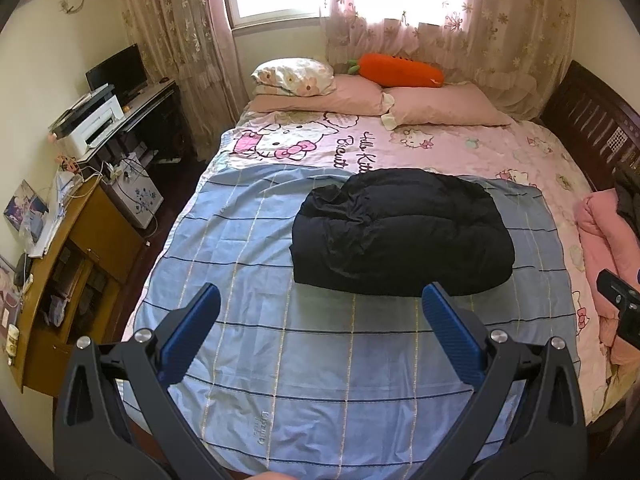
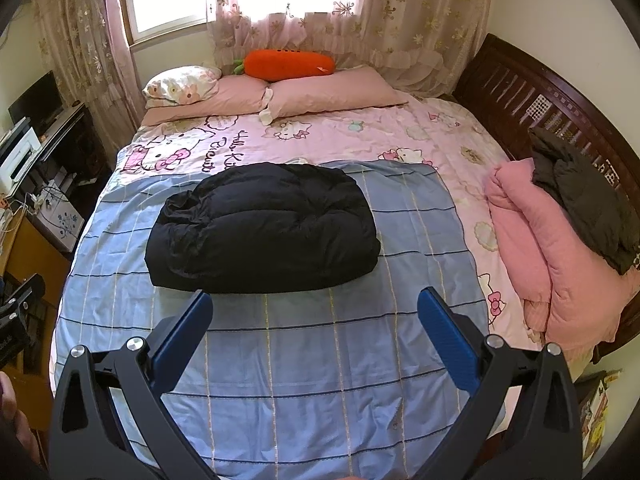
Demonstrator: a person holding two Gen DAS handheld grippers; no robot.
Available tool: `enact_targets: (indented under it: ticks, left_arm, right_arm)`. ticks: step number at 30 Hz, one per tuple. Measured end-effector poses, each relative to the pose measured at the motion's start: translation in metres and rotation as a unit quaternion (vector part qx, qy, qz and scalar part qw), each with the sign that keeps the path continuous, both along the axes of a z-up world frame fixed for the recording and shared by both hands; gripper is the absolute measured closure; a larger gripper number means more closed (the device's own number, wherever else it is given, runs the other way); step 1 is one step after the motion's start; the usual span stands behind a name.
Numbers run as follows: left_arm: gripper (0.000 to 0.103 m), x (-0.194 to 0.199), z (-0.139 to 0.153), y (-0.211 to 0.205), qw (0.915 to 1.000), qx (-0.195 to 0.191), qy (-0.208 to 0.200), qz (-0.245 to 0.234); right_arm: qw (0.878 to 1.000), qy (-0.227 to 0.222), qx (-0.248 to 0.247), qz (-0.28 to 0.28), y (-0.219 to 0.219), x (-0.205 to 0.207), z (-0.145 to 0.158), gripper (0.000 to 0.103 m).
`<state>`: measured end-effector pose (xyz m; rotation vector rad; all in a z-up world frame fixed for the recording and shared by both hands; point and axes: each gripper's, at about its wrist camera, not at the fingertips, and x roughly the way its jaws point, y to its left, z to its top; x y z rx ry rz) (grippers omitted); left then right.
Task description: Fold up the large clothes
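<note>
Left tongs (image 1: 320, 300): blue ribbed pads on black arms, spread wide apart, gripping nothing. They hover above the blue checked sheet (image 1: 280, 360) that covers the near half of the bed.

Right tongs (image 2: 314, 304): same build, likewise spread wide and empty, hovering above the same blue checked sheet (image 2: 320, 360).

Task item: the black padded jacket (image 1: 400, 232), folded into a compact, puffy bundle, lies on the blue checked sheet directly ahead of both tongs. In the left wrist view it sits ahead and slightly right of the left tongs; its near edge passes just beyond the right pad tip. In the right wrist view the black padded jacket (image 2: 264, 228) sits ahead and slightly left of the right tongs; its near edge lies just beyond the left pad tip. Neither pair touches it.

Beyond the jacket: a pink cartoon-print bed cover (image 2: 340, 136), then two pink pillows (image 2: 332, 94) and one floral pillow (image 2: 180, 82), with an orange carrot-shaped plush (image 2: 290, 64) lying against the curtains.

Right of the right tongs: a rolled pink quilt (image 2: 540, 240) at the bed edge, with a dark grey garment (image 2: 588, 208) draped over it, against the dark wooden bed frame (image 2: 520, 92).

Left of the left tongs: a wooden cabinet (image 1: 80, 248), and farther ahead a white printer (image 1: 92, 120) on a bench (image 1: 154, 94).
</note>
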<state>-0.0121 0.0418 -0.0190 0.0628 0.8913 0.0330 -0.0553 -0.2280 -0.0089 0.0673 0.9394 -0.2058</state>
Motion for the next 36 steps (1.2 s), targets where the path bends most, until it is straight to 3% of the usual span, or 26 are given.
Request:
enact_targets:
  ticks: [20,36]
  left_arm:
    - [0.002,0.003,-0.008,-0.006,0.9998,0.010,0.011,-0.009]
    - [0.002,0.011,-0.012,0.001,0.9989,-0.031,0.035,-0.002]
  right_arm:
    - [1.000,0.000,-0.002,0.006,0.001,0.005,0.002,0.001]
    - [1.000,0.011,0.004,0.001,-0.003,0.010,-0.004,0.001]
